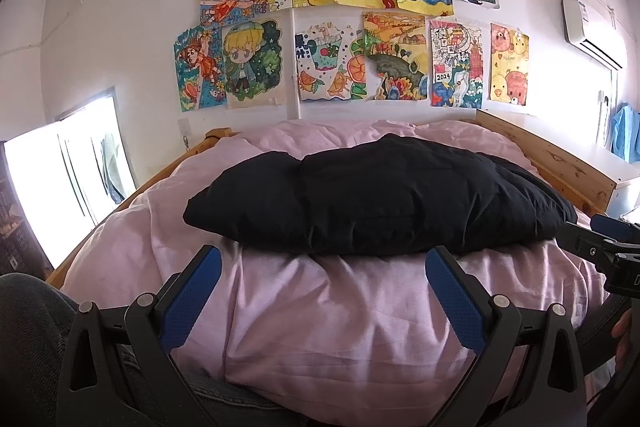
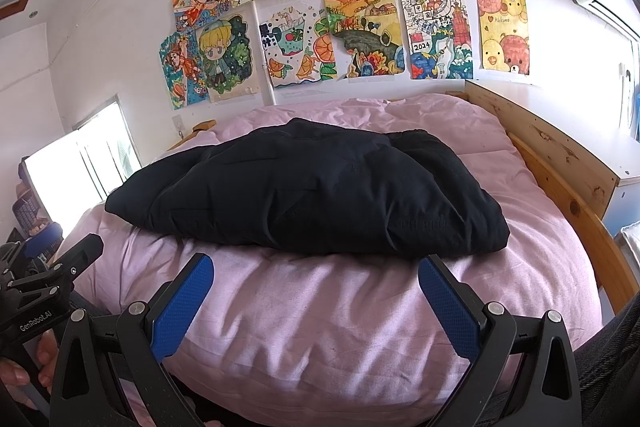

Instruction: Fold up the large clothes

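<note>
Left tool (image 1: 323, 267): jaws spread wide, nothing between the blue pads; I have it hovering low over the pink duvet (image 1: 320, 315), short of the garment.
Right tool (image 2: 316, 275): likewise spread wide and empty, held beside the left one; each tool shows at the edge of the other's view.
Garment: black padded jacket (image 1: 372, 199), bundled into a bulky, pillow-like mass on top of the duvet, near the middle of the bed.
Direction from tools: straight ahead of both, its near edge just beyond the fingertips, not touching.
Long axis: runs left to right across my line of approach, so I meet its long side, not an end.
Nearer tool: I judge neither clearly; the left sits toward the jacket's middle-left, the right toward its right end (image 2: 472, 227).
Fold state: looks already doubled over; sleeves and collar I cannot make out.
Beyond: wooden bed frame (image 2: 560, 163) along the right, drawings (image 1: 360, 27) on the wall behind.
</note>
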The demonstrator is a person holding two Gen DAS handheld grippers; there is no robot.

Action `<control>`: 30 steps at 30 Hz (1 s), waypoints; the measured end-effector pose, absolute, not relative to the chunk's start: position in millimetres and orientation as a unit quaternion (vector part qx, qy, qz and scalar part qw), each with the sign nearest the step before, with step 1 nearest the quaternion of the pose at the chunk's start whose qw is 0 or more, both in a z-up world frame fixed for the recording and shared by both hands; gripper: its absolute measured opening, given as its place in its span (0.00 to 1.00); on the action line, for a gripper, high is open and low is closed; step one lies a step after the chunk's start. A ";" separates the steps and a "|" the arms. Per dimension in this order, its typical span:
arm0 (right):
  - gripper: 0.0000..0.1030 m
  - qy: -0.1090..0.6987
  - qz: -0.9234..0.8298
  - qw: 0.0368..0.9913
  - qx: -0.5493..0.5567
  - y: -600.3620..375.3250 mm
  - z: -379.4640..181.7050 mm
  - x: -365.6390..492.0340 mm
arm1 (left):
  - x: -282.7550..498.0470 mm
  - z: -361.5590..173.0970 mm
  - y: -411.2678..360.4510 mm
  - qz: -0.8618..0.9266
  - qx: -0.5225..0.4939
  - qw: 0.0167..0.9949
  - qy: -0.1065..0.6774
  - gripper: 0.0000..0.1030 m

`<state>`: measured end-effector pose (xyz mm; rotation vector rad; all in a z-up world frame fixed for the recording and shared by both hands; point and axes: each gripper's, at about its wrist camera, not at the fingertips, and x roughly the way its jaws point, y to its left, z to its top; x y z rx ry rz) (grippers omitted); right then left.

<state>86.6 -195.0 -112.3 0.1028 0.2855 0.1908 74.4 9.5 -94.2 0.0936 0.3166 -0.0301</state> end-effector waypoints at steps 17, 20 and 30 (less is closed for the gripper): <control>1.00 0.146 0.094 0.983 0.052 -191.6 -116.9 88.0 | 74.5 -95.8 12.5 -0.016 0.046 0.986 0.158 0.97; 1.00 0.147 0.093 0.983 0.052 -191.2 -117.4 87.9 | 74.9 -96.8 13.1 -0.016 0.046 0.986 0.157 0.97; 1.00 0.149 0.091 0.983 0.054 -187.7 -122.8 88.1 | 74.7 -101.0 13.6 -0.018 0.048 0.986 0.161 0.97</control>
